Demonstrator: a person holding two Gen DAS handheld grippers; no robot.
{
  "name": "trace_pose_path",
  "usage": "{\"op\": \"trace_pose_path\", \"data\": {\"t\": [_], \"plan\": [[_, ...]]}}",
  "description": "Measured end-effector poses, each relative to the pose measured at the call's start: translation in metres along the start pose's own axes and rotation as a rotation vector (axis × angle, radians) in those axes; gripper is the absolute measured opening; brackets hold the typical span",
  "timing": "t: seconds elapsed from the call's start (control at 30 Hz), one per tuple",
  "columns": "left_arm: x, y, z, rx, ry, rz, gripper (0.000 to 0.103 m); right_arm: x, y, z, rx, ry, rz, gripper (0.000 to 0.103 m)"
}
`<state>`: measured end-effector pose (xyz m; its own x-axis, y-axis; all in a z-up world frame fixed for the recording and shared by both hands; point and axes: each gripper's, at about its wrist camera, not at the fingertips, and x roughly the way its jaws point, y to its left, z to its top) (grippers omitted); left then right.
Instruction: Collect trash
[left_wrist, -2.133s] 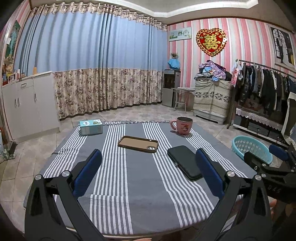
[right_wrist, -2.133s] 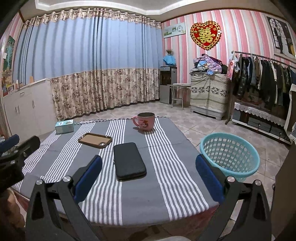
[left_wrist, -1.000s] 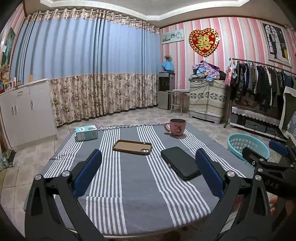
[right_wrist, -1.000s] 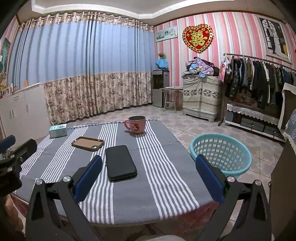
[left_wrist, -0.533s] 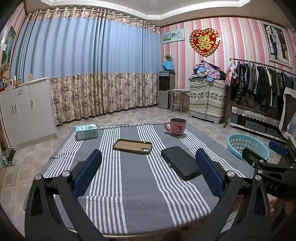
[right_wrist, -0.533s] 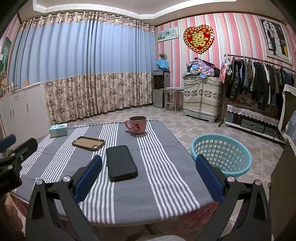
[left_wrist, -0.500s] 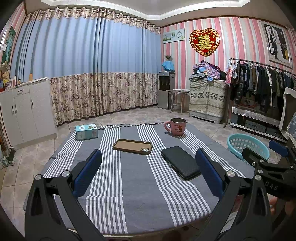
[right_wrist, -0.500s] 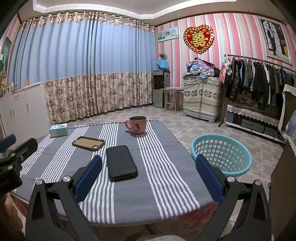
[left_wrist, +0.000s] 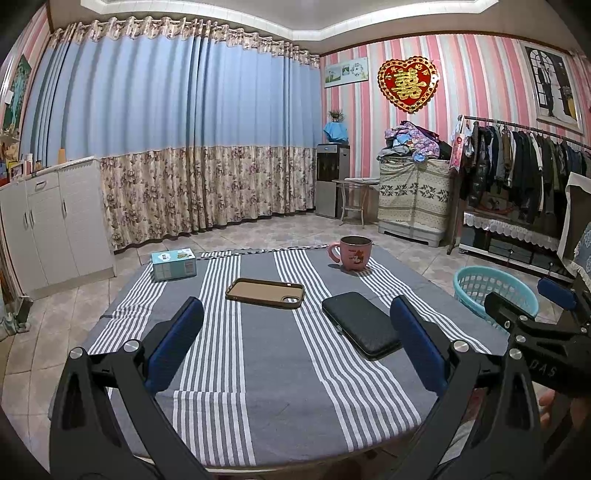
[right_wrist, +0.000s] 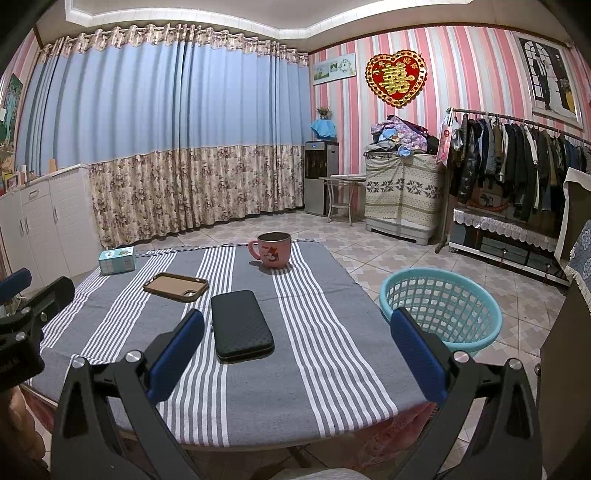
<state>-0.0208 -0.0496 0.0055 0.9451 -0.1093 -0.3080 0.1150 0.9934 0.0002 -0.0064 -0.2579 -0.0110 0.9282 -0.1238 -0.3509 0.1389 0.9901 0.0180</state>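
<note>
Little change vs 2 s ago — both views just lifted a bit; L claw & R claw wide, empty; no trash seen on table; basket at 3 o'clock looks empty — fits pre- or post-collection.

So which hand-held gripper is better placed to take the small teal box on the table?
Probably the left hand-held gripper. The small teal box sits at the table's far left corner, on its side. The right hand-held gripper hangs nearer the black case and the teal basket. Both are open and empty.
</note>
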Motion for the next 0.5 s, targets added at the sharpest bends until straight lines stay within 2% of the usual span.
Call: {"op": "trace_pose_path", "data": {"t": [0.5], "plan": [[0.0001, 0.0003, -0.0001, -0.001, 0.002, -0.001, 0.098, -0.0007, 0.0004, 0.0001, 0.001, -0.001, 0.0, 0.098]]}}
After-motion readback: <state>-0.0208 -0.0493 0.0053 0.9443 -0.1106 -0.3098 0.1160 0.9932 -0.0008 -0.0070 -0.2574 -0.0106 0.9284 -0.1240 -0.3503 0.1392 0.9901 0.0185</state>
